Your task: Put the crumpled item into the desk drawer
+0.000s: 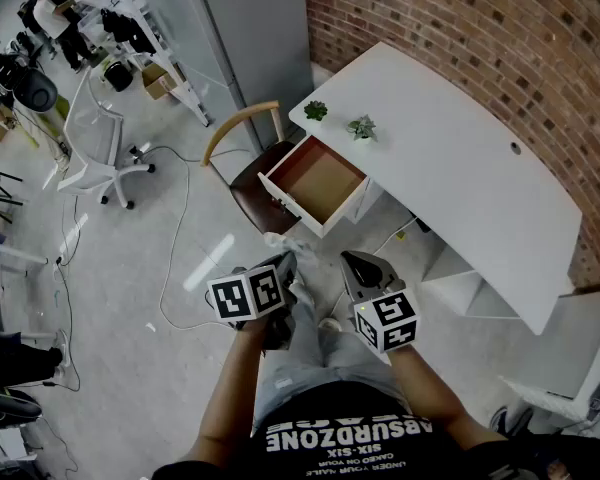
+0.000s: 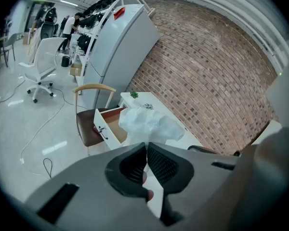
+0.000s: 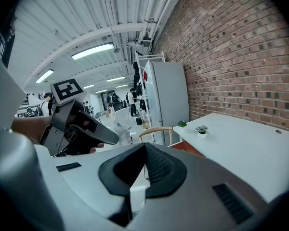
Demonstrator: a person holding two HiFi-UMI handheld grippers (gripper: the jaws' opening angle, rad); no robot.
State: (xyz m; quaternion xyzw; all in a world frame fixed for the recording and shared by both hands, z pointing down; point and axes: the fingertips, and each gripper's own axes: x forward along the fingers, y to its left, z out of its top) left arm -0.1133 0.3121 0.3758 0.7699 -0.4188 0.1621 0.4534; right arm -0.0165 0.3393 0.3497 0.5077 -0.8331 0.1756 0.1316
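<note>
In the left gripper view, a crumpled white plastic item (image 2: 148, 121) sticks out from my left gripper (image 2: 147, 147), which is shut on its lower end. From the head view the same crumpled item (image 1: 280, 240) shows at the tip of the left gripper (image 1: 283, 264), held in the air short of the open desk drawer (image 1: 318, 182). That drawer has a brown bottom with nothing in it and hangs pulled out from the white desk (image 1: 460, 158). My right gripper (image 1: 352, 262) is beside the left one, shut with nothing in it, as the right gripper view (image 3: 144, 147) also shows.
A wooden chair (image 1: 248, 173) stands just left of the drawer. Two small potted plants (image 1: 361, 126) sit on the desk's near corner. Behind the desk runs a brick wall (image 1: 500, 38). A white office chair (image 1: 92, 153) and cables (image 1: 170, 268) are on the floor to the left.
</note>
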